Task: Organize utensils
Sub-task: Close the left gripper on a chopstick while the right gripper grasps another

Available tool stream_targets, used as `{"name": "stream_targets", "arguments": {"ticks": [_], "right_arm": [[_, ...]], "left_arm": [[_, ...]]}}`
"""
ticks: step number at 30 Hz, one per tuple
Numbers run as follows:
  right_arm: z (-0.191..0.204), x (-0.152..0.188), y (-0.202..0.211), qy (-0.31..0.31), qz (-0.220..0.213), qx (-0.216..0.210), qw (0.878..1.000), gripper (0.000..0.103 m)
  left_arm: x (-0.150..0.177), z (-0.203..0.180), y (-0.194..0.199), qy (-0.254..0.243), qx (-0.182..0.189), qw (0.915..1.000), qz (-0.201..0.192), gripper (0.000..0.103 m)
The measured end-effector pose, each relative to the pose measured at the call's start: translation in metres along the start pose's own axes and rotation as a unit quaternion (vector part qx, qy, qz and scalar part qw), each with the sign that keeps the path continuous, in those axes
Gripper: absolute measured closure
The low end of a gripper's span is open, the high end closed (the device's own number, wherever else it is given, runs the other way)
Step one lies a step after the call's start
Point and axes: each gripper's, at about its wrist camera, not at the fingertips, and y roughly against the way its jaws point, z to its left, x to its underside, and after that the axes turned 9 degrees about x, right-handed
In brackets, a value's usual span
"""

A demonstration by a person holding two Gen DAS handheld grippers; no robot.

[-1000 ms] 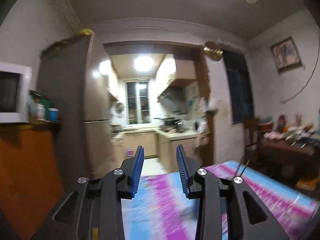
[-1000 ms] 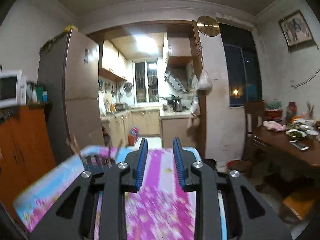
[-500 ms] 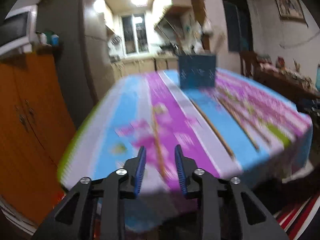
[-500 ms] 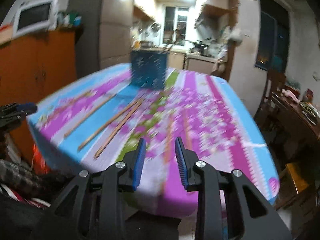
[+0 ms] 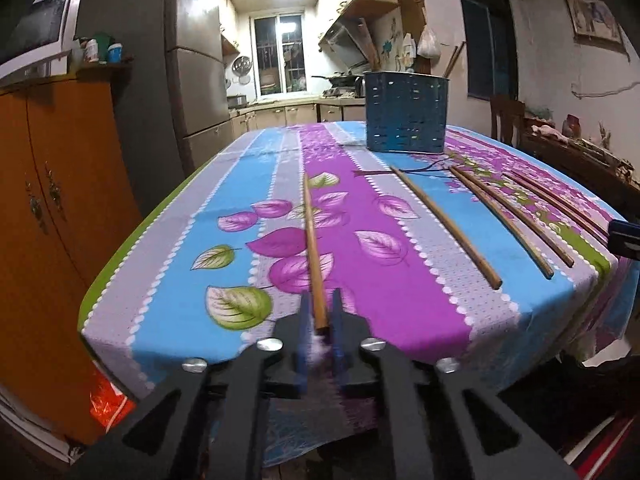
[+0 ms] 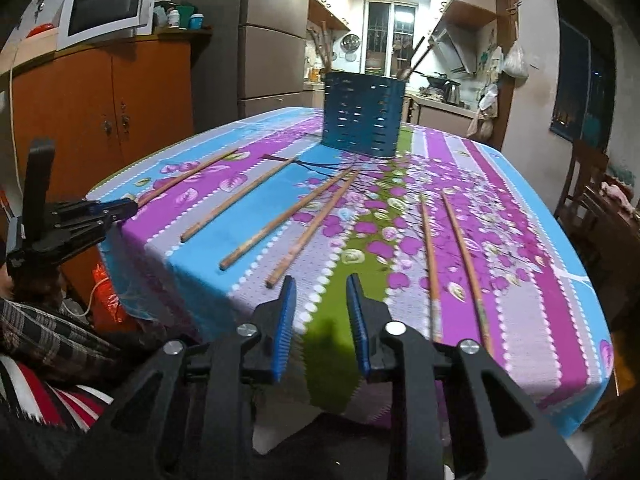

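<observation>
The table carries a striped cloth printed with leaves in blue, purple, grey and green. It stands in a dim room that opens onto a lit kitchen at the far end. An orange cabinet stands along the left side with a microwave on top, and a tall refrigerator stands beyond it.

A blue perforated utensil holder stands upright near the far edge of the table, with a few sticks rising from it. Loose wooden chopsticks lie on the cloth between the holder and the near edge.

The left gripper is at the near edge, its jaws drawn in against the near end of one chopstick, which runs away toward the far edge. The end still rests on the cloth.

The right gripper hovers over the near edge above the green stripe, jaws apart and holding nothing.

The left wrist view shows four further chopsticks to the right of the held one. The right wrist view alone shows two more chopsticks near the right side, a wooden chair beyond the right edge, and the left gripper seen from the side.
</observation>
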Motion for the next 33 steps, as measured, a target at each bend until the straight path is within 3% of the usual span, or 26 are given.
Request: {"name": "stream_targets", "arguments": {"ticks": [5,12,15,24,26,33], "right_arm": [[0.019,-0.004,-0.009,0.021,0.002,-0.002,1.000,0.086],[-0.015,0.011,0.007,-0.015,-0.008,0.109,0.994,0.087],[-0.033,0.021,0.010,-0.025,0.004,0.133,0.991,0.087],[-0.046,0.036,-0.002,-0.039,0.026,0.121,0.992,0.087],[-0.044,0.037,-0.002,-0.036,0.023,0.112,0.993,0.097],[-0.044,0.037,-0.003,-0.049,0.017,0.107,0.993,0.098]], "left_arm": [[0.003,-0.002,0.001,-0.001,-0.006,0.9999,-0.011,0.095],[0.004,-0.001,0.001,0.002,-0.004,0.9999,-0.013,0.094],[0.004,-0.001,0.001,0.009,-0.006,0.9999,-0.013,0.094],[0.001,-0.002,0.001,0.007,-0.011,0.9999,-0.002,0.094],[0.000,-0.003,0.000,0.006,-0.012,0.9999,-0.001,0.094],[0.000,-0.003,0.000,0.004,-0.013,0.9999,-0.001,0.095]]}}
